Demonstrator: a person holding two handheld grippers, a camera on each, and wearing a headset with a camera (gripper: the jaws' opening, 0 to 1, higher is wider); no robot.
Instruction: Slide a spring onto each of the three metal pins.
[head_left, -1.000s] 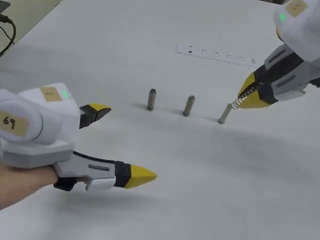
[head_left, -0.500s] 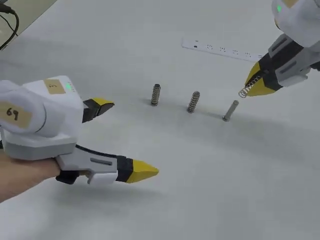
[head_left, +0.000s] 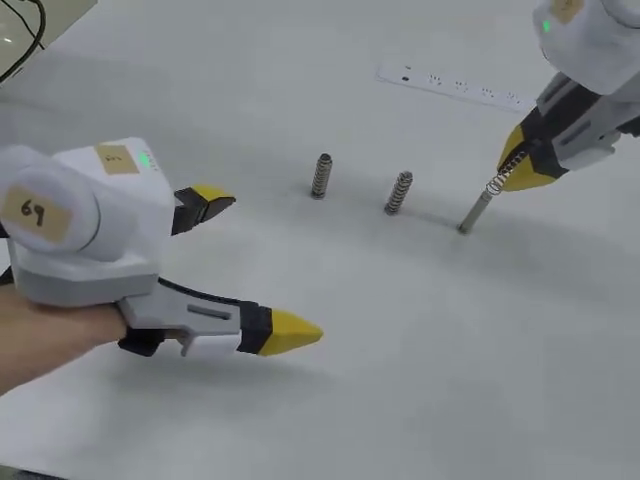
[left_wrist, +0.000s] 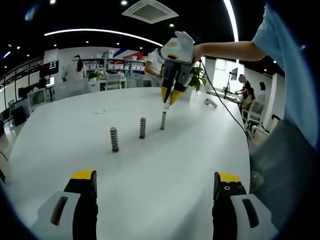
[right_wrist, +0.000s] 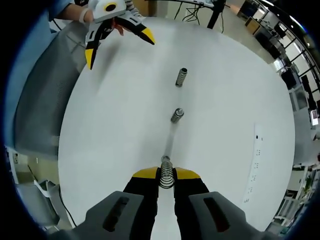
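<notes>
Two pins done, left pin (head_left: 321, 176) and middle pin (head_left: 399, 192) each sleeved; third spring (head_left: 497, 183) pinched in my right gripper's (head_left: 515, 172) jaws, free end at the bare third pin's (head_left: 474, 212) top, not yet slid down; left gripper's (head_left: 270, 267) jaws spread, empty.

1. R tool (right_wrist: 166, 173) at bottom, yellow tips clamped on a spring (right_wrist: 165, 180).
2. Spring's far end meets tip of bare pin (right_wrist: 170, 142); pin blurred.
3. Beyond, in line: near loaded pin (right_wrist: 177, 115) & far loaded pin (right_wrist: 181, 77), each w/ a spring on it.
4. L tool (right_wrist: 119, 49) top left, jaws wide apart, above white worktop (right_wrist: 115, 130).
5. Power strip (right_wrist: 254, 165) on right, well apart from pins.
</notes>
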